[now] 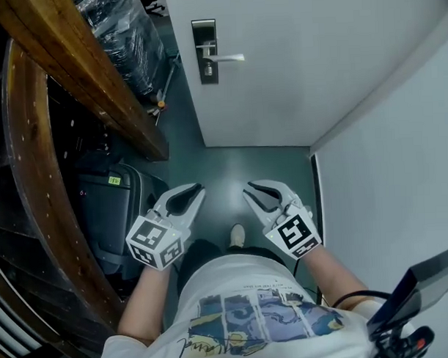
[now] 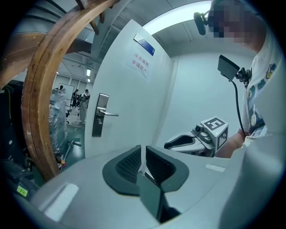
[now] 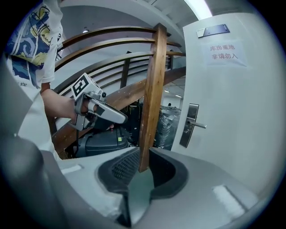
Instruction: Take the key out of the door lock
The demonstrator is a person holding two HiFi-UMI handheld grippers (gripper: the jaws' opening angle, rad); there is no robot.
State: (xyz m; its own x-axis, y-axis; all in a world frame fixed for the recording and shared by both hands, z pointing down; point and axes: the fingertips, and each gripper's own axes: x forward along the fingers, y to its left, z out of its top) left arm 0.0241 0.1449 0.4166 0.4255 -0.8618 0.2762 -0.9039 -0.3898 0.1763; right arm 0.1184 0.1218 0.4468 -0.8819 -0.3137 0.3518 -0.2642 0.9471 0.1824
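Closest in, at the bottom of the head view: a white T-shirt (image 1: 258,313) with a blue print, and at its right a black screen (image 1: 422,281) on a mount. Out from the chest on bare forearms, side by side and apart: left tongs (image 1: 198,189) and right tongs (image 1: 248,189), each with its marker cube toward the body, both aimed at the door. Left tongs released, pads parted by no more than a thin slit, nothing in it. Right tongs released too, gap a little wider and empty, with only a far wooden post (image 3: 152,89) showing through it in the right gripper view. Between the two and lower down, the toe of a pale shoe (image 1: 238,235) on the grey-green floor (image 1: 220,167). Left of the left tongs, a black suitcase (image 1: 108,208) with a small yellow-green tag, tucked under a curved wooden handrail (image 1: 29,167). Above that, a straight wooden beam (image 1: 81,77) slanting toward the door, and behind it a bundle (image 1: 123,35) wrapped in dark plastic film. To the right, a plain white wall (image 1: 399,154). Farthest ahead, well apart from both tongs: the white door (image 1: 315,61). Near its left edge, a dark lock plate (image 1: 205,50) with a silver lever handle (image 1: 227,58) pointing right. Lock low on that plate, under the lever; key there too small to make out. Higher on the door, in the left gripper view, a paper notice (image 2: 140,65) and a small blue plate (image 2: 144,43).
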